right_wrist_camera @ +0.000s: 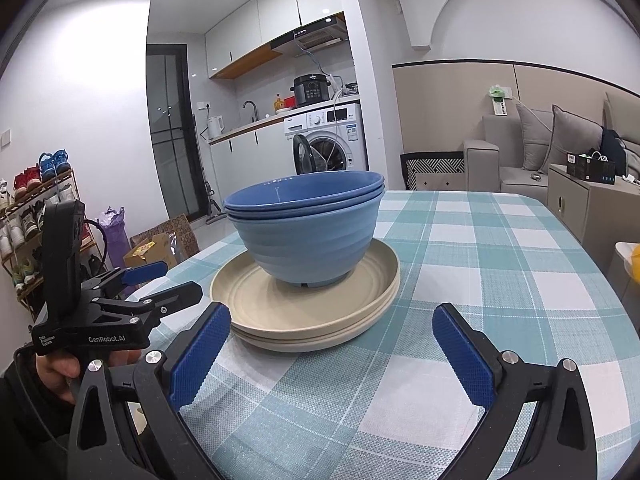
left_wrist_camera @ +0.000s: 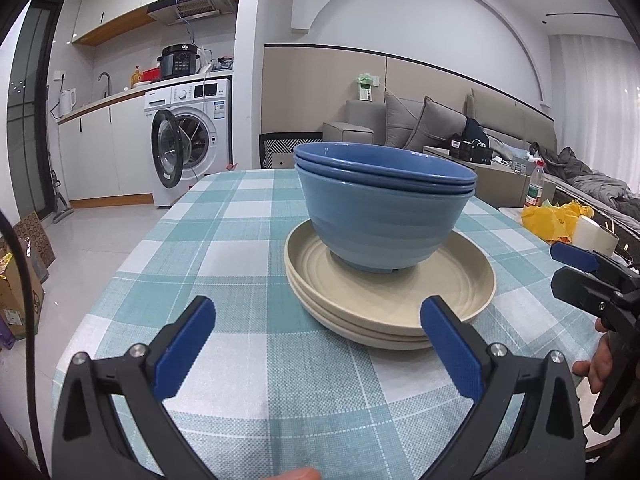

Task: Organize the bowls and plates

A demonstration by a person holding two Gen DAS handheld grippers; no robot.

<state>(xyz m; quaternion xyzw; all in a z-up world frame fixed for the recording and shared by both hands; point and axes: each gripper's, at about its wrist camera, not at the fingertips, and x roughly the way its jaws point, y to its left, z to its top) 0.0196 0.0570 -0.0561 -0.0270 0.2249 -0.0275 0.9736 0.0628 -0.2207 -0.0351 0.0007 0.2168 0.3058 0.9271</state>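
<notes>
A stack of three blue bowls (left_wrist_camera: 380,208) stands nested on a stack of beige plates (left_wrist_camera: 400,300) on the checked tablecloth. It also shows in the right wrist view, bowls (right_wrist_camera: 312,232) on plates (right_wrist_camera: 304,312). My left gripper (left_wrist_camera: 316,312) is open and empty, just in front of the plates' near-left rim. My right gripper (right_wrist_camera: 332,320) is open and empty, just short of the plates' near rim. Each gripper shows in the other's view: the right one (left_wrist_camera: 576,268) at the far right, the left one (right_wrist_camera: 160,280) at the left.
The table (left_wrist_camera: 240,240) has a teal and white checked cloth. A yellow bag (left_wrist_camera: 556,216), a white cup and a bottle (left_wrist_camera: 534,186) sit at its right edge. Kitchen counter and washing machine (left_wrist_camera: 188,140) stand behind, a sofa (left_wrist_camera: 440,124) to the right, a shoe rack (right_wrist_camera: 36,208) to the left.
</notes>
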